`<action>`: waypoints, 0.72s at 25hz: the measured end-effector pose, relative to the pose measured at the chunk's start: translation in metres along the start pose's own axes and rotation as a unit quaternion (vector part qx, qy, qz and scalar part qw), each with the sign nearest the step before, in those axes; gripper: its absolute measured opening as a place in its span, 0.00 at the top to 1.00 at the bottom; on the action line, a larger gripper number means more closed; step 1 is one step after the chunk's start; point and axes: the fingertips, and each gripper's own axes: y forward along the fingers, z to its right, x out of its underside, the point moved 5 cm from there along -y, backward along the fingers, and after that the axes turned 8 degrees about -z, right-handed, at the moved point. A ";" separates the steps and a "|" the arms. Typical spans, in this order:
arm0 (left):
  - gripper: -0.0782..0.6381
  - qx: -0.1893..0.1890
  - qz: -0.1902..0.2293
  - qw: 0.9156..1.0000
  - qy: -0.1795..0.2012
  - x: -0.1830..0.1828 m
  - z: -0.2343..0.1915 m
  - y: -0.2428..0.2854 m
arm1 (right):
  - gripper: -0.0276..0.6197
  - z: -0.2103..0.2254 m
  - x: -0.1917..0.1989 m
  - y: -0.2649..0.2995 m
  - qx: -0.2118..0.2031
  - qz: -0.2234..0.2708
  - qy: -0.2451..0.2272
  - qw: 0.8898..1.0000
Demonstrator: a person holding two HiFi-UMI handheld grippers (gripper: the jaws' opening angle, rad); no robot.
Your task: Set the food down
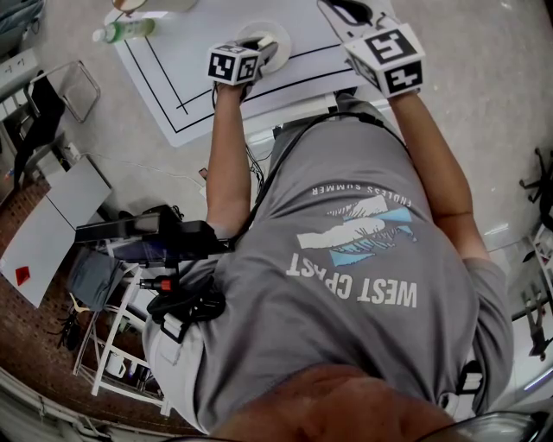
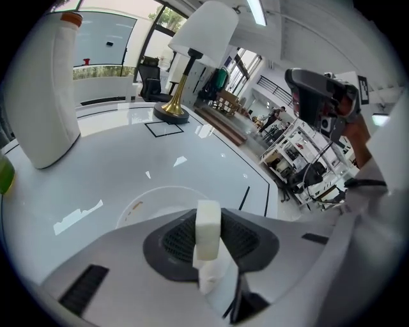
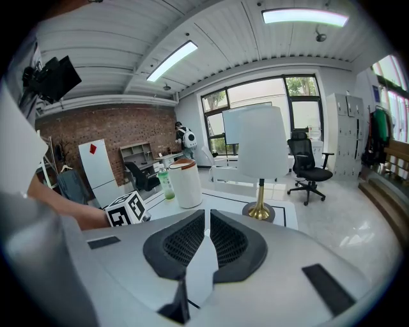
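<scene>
A pale white block of food (image 2: 208, 231) stands upright between the jaws of my left gripper (image 2: 208, 217), which is shut on it. Just below and ahead of it lies a round white plate (image 2: 148, 199) on the white table. In the head view the left gripper (image 1: 256, 50) hovers over the near side of that plate (image 1: 278, 33). My right gripper (image 1: 349, 11) is held higher to the right, over the table's edge. Its jaws (image 3: 206, 235) are shut with nothing between them.
A tall white jug with an orange cap (image 2: 47, 83) and a green bottle (image 1: 126, 30) stand left of the plate. A white-shaded lamp on a gold base (image 2: 171, 112) stands at the table's far side. Black lines (image 1: 173, 78) mark the tabletop.
</scene>
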 end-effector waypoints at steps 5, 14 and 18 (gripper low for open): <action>0.75 0.008 -0.029 1.000 0.008 0.004 0.000 0.002 | 0.94 -0.002 -0.002 -0.001 -0.001 -0.001 -0.001 1.000; 0.75 0.013 -0.059 0.998 0.010 0.011 -0.005 0.006 | 0.94 -0.006 -0.004 0.003 -0.002 -0.005 -0.004 1.000; 0.75 0.011 -0.060 0.998 0.012 0.015 -0.007 0.006 | 0.94 -0.010 -0.003 0.005 -0.002 -0.007 -0.005 1.000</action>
